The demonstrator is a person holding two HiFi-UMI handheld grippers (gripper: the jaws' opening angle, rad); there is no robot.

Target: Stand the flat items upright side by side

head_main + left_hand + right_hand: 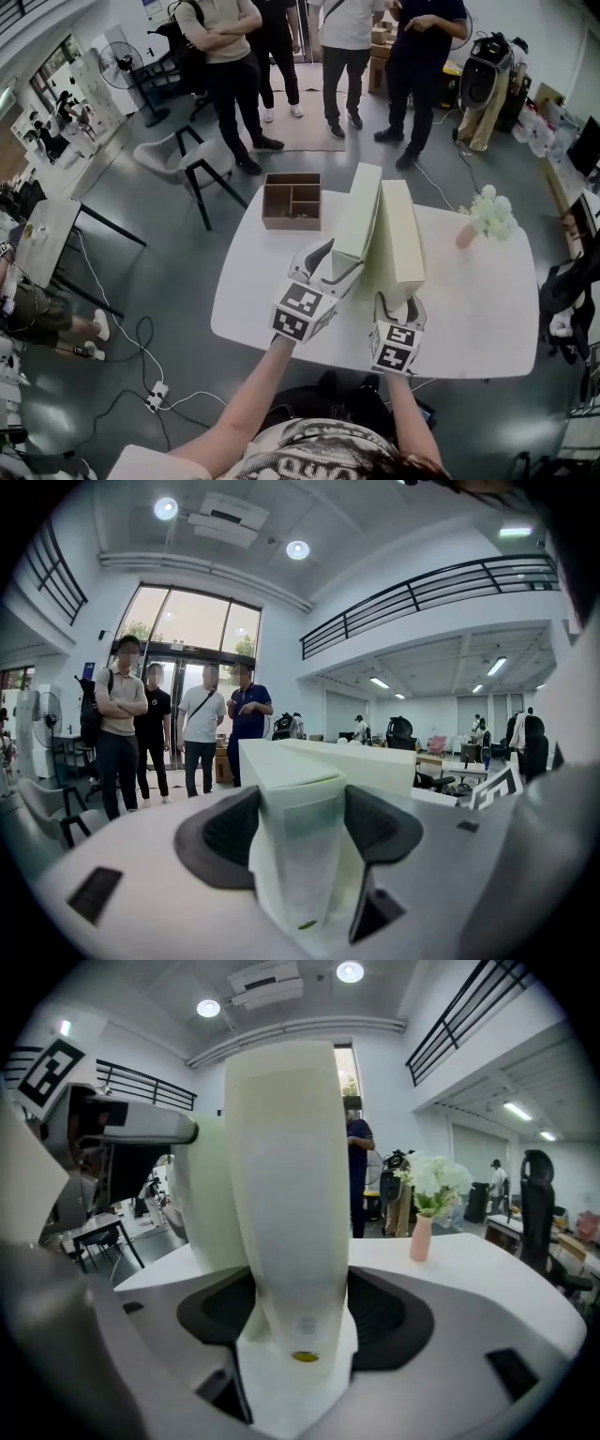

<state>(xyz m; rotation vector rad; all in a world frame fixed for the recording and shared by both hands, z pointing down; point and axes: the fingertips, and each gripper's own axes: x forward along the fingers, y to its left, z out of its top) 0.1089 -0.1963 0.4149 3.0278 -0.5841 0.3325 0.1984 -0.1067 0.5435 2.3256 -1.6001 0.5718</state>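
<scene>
Two pale green flat boxes stand on edge side by side on the white table (pixel 487 319), leaning together near their tops. My left gripper (pixel 330 267) is shut on the near end of the left box (pixel 356 220). In the left gripper view that box (pixel 319 761) fills the gap between the dark pads (pixel 225 832). My right gripper (pixel 398 305) is shut on the near end of the right box (pixel 401 234). In the right gripper view this box (pixel 286 1194) rises upright between the pads, with the left box (pixel 202 1204) just beside it.
A brown wooden compartment tray (pixel 292 200) sits at the table's far left edge. A pink vase of white flowers (pixel 487 217) stands at the far right. Several people stand beyond the table, and a chair (pixel 183 155) is off to the left.
</scene>
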